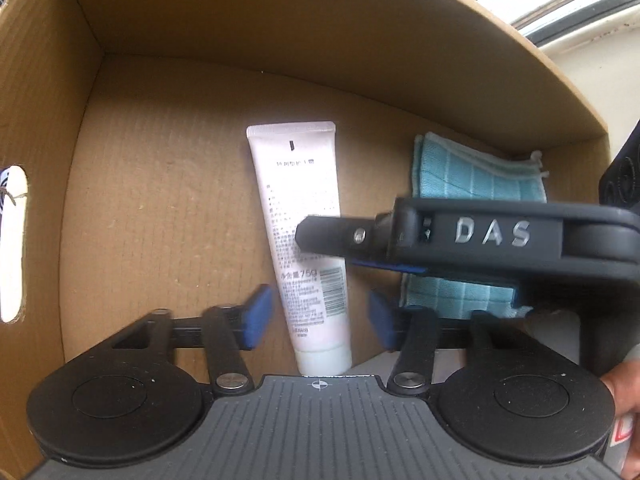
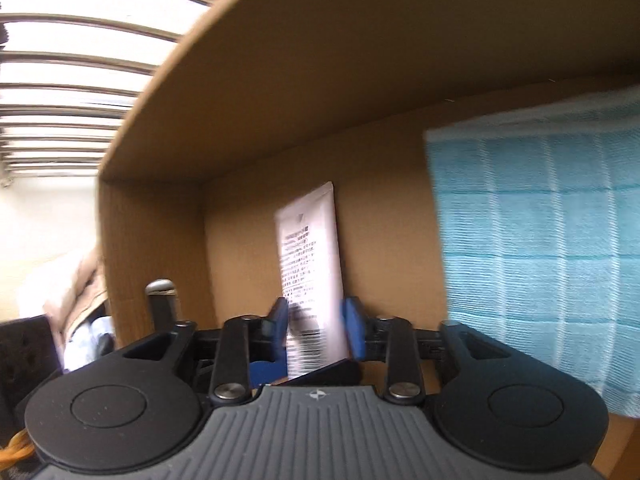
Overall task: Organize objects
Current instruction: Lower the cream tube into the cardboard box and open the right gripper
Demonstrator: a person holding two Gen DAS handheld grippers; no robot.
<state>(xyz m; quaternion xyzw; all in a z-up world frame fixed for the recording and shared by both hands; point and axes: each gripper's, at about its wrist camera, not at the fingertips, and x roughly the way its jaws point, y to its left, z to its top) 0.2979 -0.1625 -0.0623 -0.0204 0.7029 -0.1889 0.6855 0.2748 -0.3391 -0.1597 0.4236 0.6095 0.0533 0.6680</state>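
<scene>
I am looking down into a brown cardboard box (image 1: 280,20). A white tube (image 1: 298,184) lies flat on its floor, cap end towards me. My left gripper (image 1: 320,320) is open, its blue pads (image 1: 256,316) standing either side of the tube's lower part with a gap on both sides. To the tube's right lies a folded light-blue checked cloth (image 1: 472,176). My right gripper (image 1: 320,240) reaches in from the right above the cloth, its tip over the tube. In the right wrist view the right gripper (image 2: 316,320) is open, with the tube (image 2: 312,248) seen beyond its pads and the cloth (image 2: 540,240) to the right.
The box's left wall has an oval hand-hole (image 1: 14,240). Its far wall (image 2: 320,60) rises high ahead. A window with bars (image 2: 60,80) is outside the box. A person's hand (image 1: 624,392) shows at the lower right. The box floor (image 1: 160,200) left of the tube is bare.
</scene>
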